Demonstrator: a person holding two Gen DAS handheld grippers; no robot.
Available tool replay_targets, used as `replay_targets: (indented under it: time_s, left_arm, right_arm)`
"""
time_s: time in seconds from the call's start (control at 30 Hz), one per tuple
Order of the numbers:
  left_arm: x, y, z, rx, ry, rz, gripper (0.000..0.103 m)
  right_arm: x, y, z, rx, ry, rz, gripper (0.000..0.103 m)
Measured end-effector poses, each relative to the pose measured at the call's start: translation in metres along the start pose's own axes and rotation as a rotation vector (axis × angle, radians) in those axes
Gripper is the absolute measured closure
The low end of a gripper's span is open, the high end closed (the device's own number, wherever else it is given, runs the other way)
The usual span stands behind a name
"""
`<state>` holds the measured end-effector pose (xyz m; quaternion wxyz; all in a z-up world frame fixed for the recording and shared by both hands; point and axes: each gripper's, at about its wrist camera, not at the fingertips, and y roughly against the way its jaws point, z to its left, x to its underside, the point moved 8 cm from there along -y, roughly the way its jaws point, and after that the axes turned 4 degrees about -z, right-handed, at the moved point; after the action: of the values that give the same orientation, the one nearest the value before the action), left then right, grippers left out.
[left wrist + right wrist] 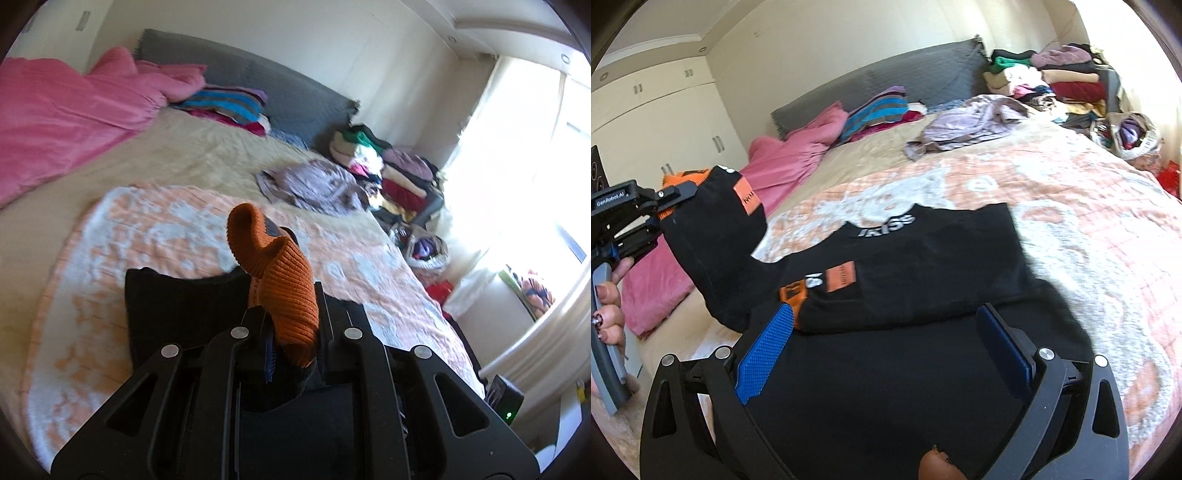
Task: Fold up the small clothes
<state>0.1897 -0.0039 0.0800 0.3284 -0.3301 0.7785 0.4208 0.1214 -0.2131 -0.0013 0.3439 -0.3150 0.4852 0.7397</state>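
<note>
Sleeve fold under way on a black sweatshirt spread on the peach-patterned blanket.
The left gripper is clamped on the orange ribbed cuff, lifting that sleeve at the left; the right gripper hovers with jaws apart over the near hem. The thick cuff may slip and drop askew. A mauve garment lies far off, clear of the fold.

The small black cloth garment is smooth and matt, its orange cuff, pinched in the left gripper, coarsely ribbed knit; the right gripper has matt black plastic arms, shiny metal rivets and blue pads with a rough knurled face. Beyond both grippers, the peach-and-white quilted bedspread looks soft and puckered; the grey headboard is matt fabric.
</note>
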Motion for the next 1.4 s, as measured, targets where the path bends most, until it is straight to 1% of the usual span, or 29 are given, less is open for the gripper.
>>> replay_targets:
  time_s: [0.17,0.3,0.4,0.57,0.63,0.73,0.8,0.87,0.9,0.93,0.97,1.03,1.07,1.1,1.17,1.2,1.23,1.27,1.3,1.33,1.4]
  left_arm:
    - [0.03,-0.039,-0.011,0.023,-0.013,0.09,0.094]
    - [0.054,-0.061,-0.011,0.02,-0.039,0.157,0.094]
    - [0.071,-0.075,-0.009,0.036,-0.038,0.209,0.092]
    - [0.089,-0.085,-0.014,0.077,-0.046,0.251,0.077]
    - [0.095,-0.088,-0.015,0.094,-0.049,0.27,0.066]
    - [0.097,-0.089,-0.013,0.105,-0.048,0.278,0.059]
    - [0.093,-0.089,-0.007,0.098,-0.04,0.273,0.054]
    - [0.087,-0.09,0.003,0.077,-0.041,0.266,0.051]
    - [0.084,-0.091,0.009,0.05,-0.051,0.261,0.047]
    - [0.081,-0.092,0.016,0.021,-0.059,0.257,0.046]
    - [0.078,-0.093,0.023,-0.003,-0.066,0.252,0.046]
    - [0.072,-0.095,0.041,-0.061,-0.076,0.241,0.046]
    - [0.07,-0.095,0.049,-0.081,-0.076,0.233,0.046]
    - [0.067,-0.094,0.059,-0.098,-0.071,0.22,0.046]
    - [0.064,-0.09,0.074,-0.106,-0.053,0.2,0.046]
    - [0.063,-0.087,0.082,-0.098,-0.037,0.184,0.046]
    - [0.063,-0.086,0.088,-0.09,-0.024,0.176,0.046]
    - [0.064,-0.084,0.096,-0.089,-0.009,0.173,0.046]
    - [0.065,-0.083,0.101,-0.096,-0.001,0.174,0.046]
    - [0.065,-0.082,0.109,-0.108,0.011,0.174,0.046]
    - [0.063,-0.078,0.122,-0.126,0.041,0.17,0.046]
  right_arm:
    - [0.0,0.005,-0.029,0.047,-0.043,-0.004,0.005]
    - [0.0,0.007,-0.05,0.081,-0.082,-0.014,0.005]
    - [0.0,0.007,-0.063,0.104,-0.101,-0.01,0.005]
    - [0.0,0.009,-0.078,0.14,-0.11,-0.01,0.005]
    - [0.0,0.007,-0.082,0.148,-0.12,-0.006,0.005]
    - [0.004,0.002,-0.084,0.138,-0.138,0.011,0.005]
    - [0.008,-0.007,-0.078,0.112,-0.138,0.04,0.005]
    - [0.015,-0.016,-0.069,0.089,-0.12,0.074,0.005]
    - [0.021,-0.025,-0.062,0.074,-0.103,0.111,0.005]
    - [0.026,-0.032,-0.058,0.071,-0.098,0.141,0.005]
    - [0.031,-0.04,-0.054,0.065,-0.102,0.168,0.005]
    - [0.039,-0.052,-0.048,0.044,-0.108,0.194,0.006]
    - [0.042,-0.057,-0.046,0.052,-0.105,0.205,0.013]
    - [0.045,-0.061,-0.044,0.057,-0.096,0.215,0.033]
    - [0.049,-0.07,-0.039,0.066,-0.069,0.22,0.043]
    - [0.05,-0.073,-0.036,0.076,-0.036,0.216,0.053]
    - [0.05,-0.074,-0.034,0.076,-0.011,0.211,0.057]
    - [0.049,-0.075,-0.031,0.073,0.021,0.197,0.07]
    - [0.047,-0.075,-0.025,0.063,0.055,0.187,0.088]
    - [0.046,-0.075,-0.022,0.057,0.073,0.183,0.093]
    - [0.036,-0.072,-0.013,0.058,0.129,0.153,0.094]
